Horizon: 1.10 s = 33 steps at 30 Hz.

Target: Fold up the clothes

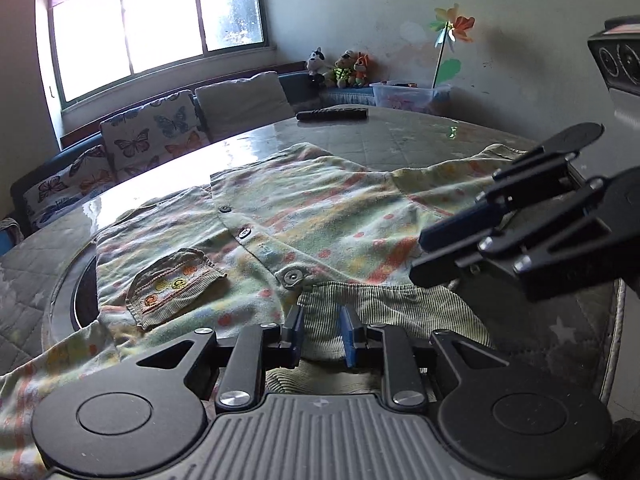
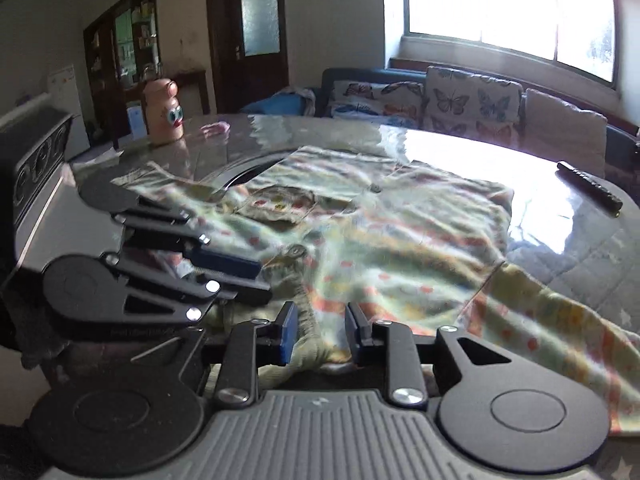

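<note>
Shirt [image 1: 304, 216] spread flat on the round table [image 1: 400, 136], button front up, its ribbed collar [image 1: 384, 312] lying at the near edge and its hem reaching toward the far edge, where the dark remote [image 1: 332, 114] sits. Starting at the left: a sleeve [image 1: 60, 364] trails off toward the near-left edge, then comes the little striped pocket [image 1: 176, 284], then the row of buttons [image 1: 244, 233] running up the middle. Left gripper [image 1: 323, 334] is low over the collar, blue pads apart with ribbed cloth showing in the gap, nothing pinched yet as far as I can see. Over to the right, the right gripper [image 2: 320, 330] sits just beside it at the same near edge, jaws also parted, bunched fabric lying between them but not clamped. In the right wrist view the other sleeve [image 2: 560, 320] stretches away to the near-right edge.

My read: this is the opening grab, both tools lining up on the neckline before the first fold. Next call, I'd judge, is to close each pair of fingers on the collar cloth, get a firm bite through both layers, then lift evenly. The fabric is soft and wrinkled, so a shallow pinch could slip
</note>
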Each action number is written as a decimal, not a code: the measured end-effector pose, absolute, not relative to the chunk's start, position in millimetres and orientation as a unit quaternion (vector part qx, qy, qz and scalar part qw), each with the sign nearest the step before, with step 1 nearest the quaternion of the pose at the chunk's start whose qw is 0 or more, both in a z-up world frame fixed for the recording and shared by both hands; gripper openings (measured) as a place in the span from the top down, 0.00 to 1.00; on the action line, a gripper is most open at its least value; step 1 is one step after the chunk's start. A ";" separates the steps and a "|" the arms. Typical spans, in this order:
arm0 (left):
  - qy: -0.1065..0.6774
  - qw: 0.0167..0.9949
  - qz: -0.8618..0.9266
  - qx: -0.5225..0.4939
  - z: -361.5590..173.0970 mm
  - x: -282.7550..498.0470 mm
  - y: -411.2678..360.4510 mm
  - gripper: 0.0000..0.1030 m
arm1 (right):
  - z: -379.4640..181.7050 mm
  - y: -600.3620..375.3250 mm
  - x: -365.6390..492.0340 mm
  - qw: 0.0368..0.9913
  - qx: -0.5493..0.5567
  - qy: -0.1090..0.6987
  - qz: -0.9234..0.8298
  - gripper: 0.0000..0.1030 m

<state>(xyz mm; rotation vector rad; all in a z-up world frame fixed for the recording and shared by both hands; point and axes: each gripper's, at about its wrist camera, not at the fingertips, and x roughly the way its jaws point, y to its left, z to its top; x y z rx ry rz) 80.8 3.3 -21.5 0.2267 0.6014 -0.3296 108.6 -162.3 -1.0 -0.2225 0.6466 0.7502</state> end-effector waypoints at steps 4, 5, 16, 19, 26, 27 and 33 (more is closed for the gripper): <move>0.296 0.935 -0.159 0.112 -20.5 81.2 2.5 0.78 | -12.9 -166.6 115.8 0.878 -0.117 0.323 0.334 0.74; 0.296 0.935 -0.159 0.112 -18.3 81.8 2.1 0.78 | -13.5 -169.8 114.1 0.878 -0.114 0.324 0.334 0.74; 0.284 0.934 -0.187 0.108 0.1 104.1 -30.2 0.78 | 3.9 -243.1 114.0 0.918 -0.018 0.316 0.239 0.67; 0.291 0.928 -0.203 0.113 -6.3 108.4 -43.2 0.78 | 2.0 -273.4 121.7 0.932 -0.005 0.314 0.179 0.65; 0.306 0.916 -0.226 0.124 -17.5 106.9 -60.3 0.78 | -14.5 -353.3 152.8 0.949 0.003 0.314 0.004 0.62; 0.308 0.915 -0.227 0.125 -19.0 106.7 -61.5 0.78 | -16.7 -362.4 157.6 0.949 0.009 0.316 -0.012 0.62; 0.311 0.914 -0.228 0.128 -20.2 108.1 -64.5 0.77 | -25.8 -380.9 167.4 0.945 0.040 0.321 -0.039 0.65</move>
